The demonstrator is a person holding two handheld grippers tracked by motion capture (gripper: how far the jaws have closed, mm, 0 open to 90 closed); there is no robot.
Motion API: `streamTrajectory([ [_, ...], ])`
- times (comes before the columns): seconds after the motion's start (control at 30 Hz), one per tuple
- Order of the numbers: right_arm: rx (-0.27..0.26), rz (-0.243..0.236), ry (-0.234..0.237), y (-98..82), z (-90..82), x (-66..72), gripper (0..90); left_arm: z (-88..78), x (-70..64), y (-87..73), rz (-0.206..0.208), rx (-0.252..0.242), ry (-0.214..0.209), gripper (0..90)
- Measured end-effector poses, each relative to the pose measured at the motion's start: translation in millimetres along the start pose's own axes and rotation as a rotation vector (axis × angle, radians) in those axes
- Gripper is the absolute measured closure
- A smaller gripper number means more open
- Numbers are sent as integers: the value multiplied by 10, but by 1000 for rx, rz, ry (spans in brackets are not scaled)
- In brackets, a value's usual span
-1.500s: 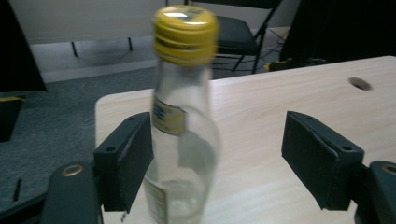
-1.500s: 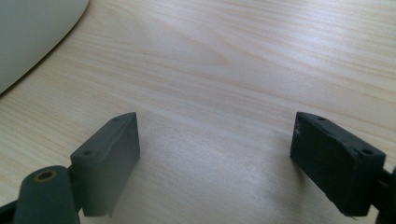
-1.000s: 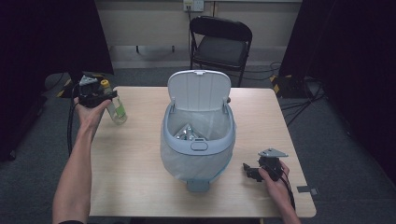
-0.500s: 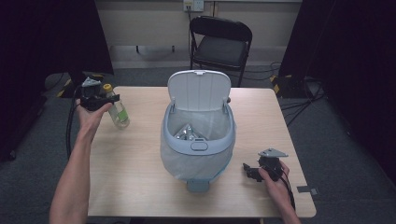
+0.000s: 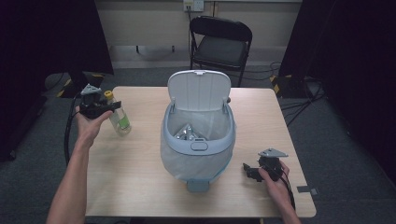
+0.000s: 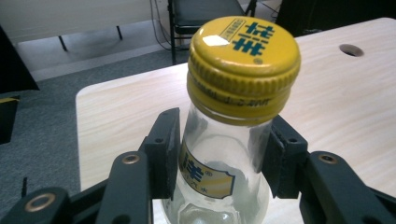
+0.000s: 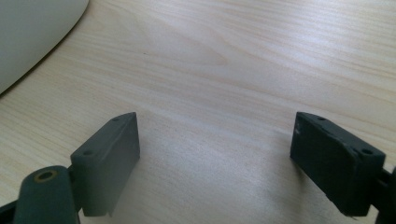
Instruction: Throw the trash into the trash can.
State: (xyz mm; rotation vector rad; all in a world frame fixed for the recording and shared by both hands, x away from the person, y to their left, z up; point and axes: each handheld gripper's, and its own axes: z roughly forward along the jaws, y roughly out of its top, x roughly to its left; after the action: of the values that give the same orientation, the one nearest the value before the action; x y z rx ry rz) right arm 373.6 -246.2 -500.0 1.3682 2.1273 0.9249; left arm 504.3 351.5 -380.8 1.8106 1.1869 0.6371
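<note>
A: Status of motion since the earlier high view?

B: The left gripper (image 5: 100, 106) has carried the clear glass bottle with the yellow screw cap (image 5: 117, 116) inward, toward the pale blue plastic waste bin with the raised white lid (image 5: 198, 140). Its jaws have just been closing slightly, with the bottle neck between them. The right gripper (image 5: 252, 171) has stayed where it was.

A: Grip condition?

B: In the left gripper view, both black pads (image 6: 163, 149) press on the bottle's shoulder just below the cap (image 6: 243, 60); the bottle hangs tilted under the gripper, clear of the light wooden table (image 5: 140, 172). The right gripper stands wide with nothing between its jaws, resting low on the table near the bin's front corner.

A: Progress?

B: Judged as mid-transfer. Pick-up is complete; travel to the bin opening and release remain. The bottle is well apart from the bin's rim, on the bin's far side from the right gripper.

A: Container contents?

B: The bin is lined with a translucent white bag (image 5: 187, 163). Crumpled silvery items (image 5: 187, 134) lie inside; their type cannot be told. The bottle appears empty or nearly so.
</note>
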Motion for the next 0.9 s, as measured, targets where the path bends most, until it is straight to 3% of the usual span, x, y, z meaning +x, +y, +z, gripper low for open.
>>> streamTrajectory([
  [0.07, 0, 0, 0, 0, 0, 0, 146, -34, -35, -36, -10, -11, -8, 527],
  [0.27, 0, 0, 0, 0, 0, 0, 146, -97, -138, -57, 11, 5, -31, 526],
  [0.4, 0, 0, 0, 0, 0, 0, 146, -149, -208, -114, -11, -11, -58, 523],
  [0.43, 0, 0, 0, 0, 0, 0, 146, -166, -223, -118, 4, -6, -59, 523],
  [0.7, 0, 0, 0, 0, 0, 0, 146, -231, -317, -182, 8, -15, -111, 515],
  [0.77, 0, 0, 0, 0, 0, 0, 146, -232, -330, -185, 9, -17, -120, 495],
  [0.9, 0, 0, 0, 0, 0, 0, 146, -188, -334, -223, 9, -12, -137, 342],
])
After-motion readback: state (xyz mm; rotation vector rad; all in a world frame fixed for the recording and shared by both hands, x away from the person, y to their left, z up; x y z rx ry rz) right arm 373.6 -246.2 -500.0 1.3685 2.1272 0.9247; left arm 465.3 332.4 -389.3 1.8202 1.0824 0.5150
